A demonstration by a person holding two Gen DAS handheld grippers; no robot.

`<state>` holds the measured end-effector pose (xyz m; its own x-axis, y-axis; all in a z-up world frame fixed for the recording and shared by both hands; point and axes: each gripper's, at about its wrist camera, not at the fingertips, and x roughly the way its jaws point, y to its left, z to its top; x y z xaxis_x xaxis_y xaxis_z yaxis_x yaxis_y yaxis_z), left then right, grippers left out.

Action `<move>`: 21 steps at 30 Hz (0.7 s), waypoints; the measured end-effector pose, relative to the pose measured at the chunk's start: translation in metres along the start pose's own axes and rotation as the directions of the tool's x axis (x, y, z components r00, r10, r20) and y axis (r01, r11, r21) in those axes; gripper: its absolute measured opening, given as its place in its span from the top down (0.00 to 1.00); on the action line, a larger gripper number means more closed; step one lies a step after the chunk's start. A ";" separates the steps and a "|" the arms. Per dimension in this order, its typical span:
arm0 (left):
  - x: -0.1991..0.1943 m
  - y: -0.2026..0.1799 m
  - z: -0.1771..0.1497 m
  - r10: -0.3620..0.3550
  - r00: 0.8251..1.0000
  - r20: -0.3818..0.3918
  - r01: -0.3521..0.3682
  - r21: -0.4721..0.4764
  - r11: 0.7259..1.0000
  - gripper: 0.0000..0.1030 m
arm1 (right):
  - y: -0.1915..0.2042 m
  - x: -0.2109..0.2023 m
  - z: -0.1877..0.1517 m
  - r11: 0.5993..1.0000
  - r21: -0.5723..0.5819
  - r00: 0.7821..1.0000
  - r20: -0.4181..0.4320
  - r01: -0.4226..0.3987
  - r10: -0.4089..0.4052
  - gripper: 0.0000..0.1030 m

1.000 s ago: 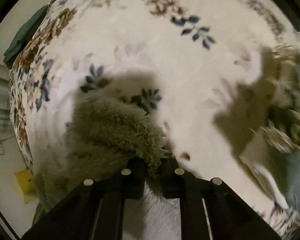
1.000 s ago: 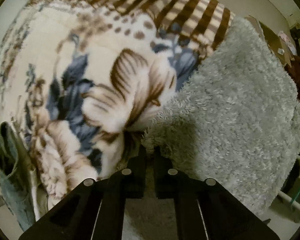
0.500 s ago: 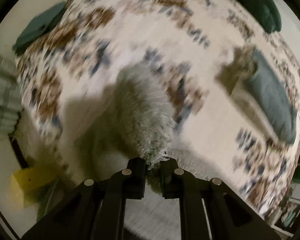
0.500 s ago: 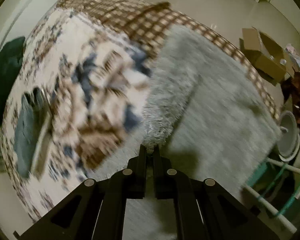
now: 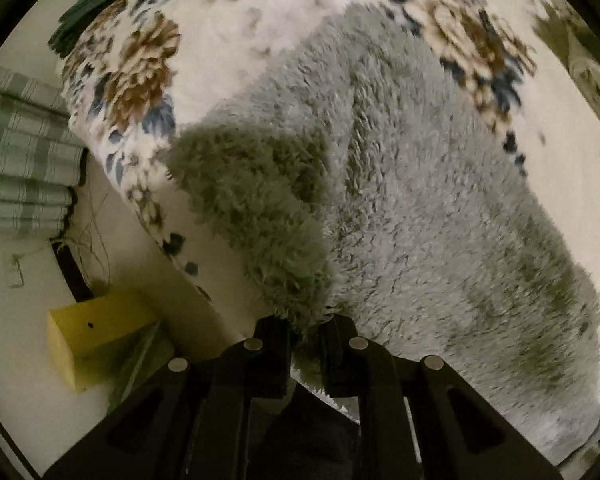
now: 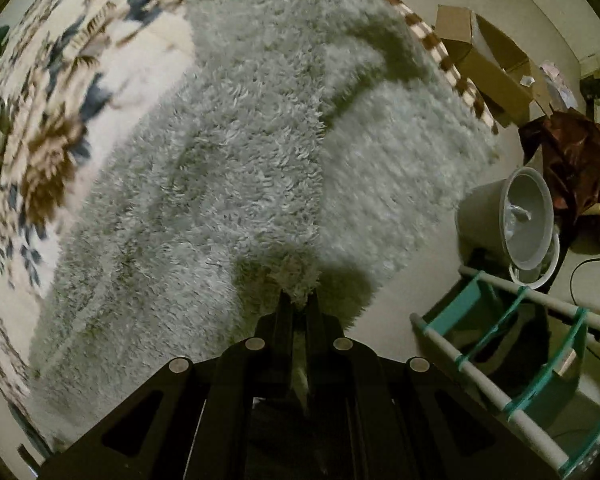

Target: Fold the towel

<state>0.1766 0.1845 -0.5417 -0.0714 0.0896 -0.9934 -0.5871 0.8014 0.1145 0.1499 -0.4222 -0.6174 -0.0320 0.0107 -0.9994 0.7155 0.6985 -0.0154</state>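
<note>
In the left wrist view, the left tongs (image 5: 305,330) sit nearly closed, pinching a shaggy corner of the grey towel (image 5: 440,216) between the two black fingers; a tuft of pile bulges up just above the tips. From that pinch a folded-over flap of towel runs up and to the left, darker and in shadow, lying on the wider spread of the same towel, which fills the middle and right of the view. The towel lies on a bed covered by a floral blanket (image 5: 220,32) in cream, brown and blue, and its near edge sits close to the bed's edge. Left of the bed, lower down, a yellow block (image 5: 96,332) rests on the pale floor, and beyond it a green checked cloth (image 5: 24,160) hangs at the left margin. In the right wrist view, the right tongs (image 6: 299,306) are closed tight on another corner of the towel (image 6: 240,140), with fuzz poking out between the tips. The towel stretches away from them across the bed, a doubled layer on the left and a single layer on the right, with a shadow across its far part. Right of the bed stand a white and teal rack (image 6: 520,360), a grey bucket (image 6: 516,220) and, farther off, a cardboard box (image 6: 488,56).
</note>
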 end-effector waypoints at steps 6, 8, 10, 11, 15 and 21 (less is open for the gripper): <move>-0.021 0.002 -0.007 -0.038 0.999 0.030 0.038 0.003 0.999 0.75 | -0.013 0.020 0.002 0.998 -0.016 0.986 -0.157 -0.060 0.057 0.67; -0.034 0.001 -0.008 -0.055 0.996 0.073 0.056 -0.001 0.998 0.63 | -0.017 0.004 0.005 0.995 0.000 0.990 -0.100 -0.097 0.096 0.45; -0.042 -0.002 -0.007 -0.035 0.993 0.111 0.035 0.004 0.999 0.29 | -0.021 -0.019 0.013 0.992 -0.004 0.992 0.000 -0.122 0.122 0.37; -0.045 -0.005 -0.007 -0.031 0.991 0.128 0.031 0.005 1.000 0.27 | -0.021 -0.027 0.021 0.992 -0.007 0.990 0.055 -0.129 0.130 0.28; -0.043 -0.016 -0.007 -0.026 0.990 0.137 0.025 0.011 1.000 0.27 | -0.017 -0.025 0.067 0.994 -0.010 0.978 0.178 -0.106 0.106 0.14; -0.042 -0.035 -0.017 -0.011 0.988 0.156 0.000 0.074 0.997 0.27 | -0.078 -0.011 0.094 0.968 0.218 0.977 0.200 -0.120 0.076 0.85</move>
<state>0.1858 0.1428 -0.5043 0.0619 0.1719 -0.9832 -0.5260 0.8428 0.1142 0.1594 -0.5441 -0.6082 0.1626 -0.0791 -0.9835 0.8492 0.5188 0.0987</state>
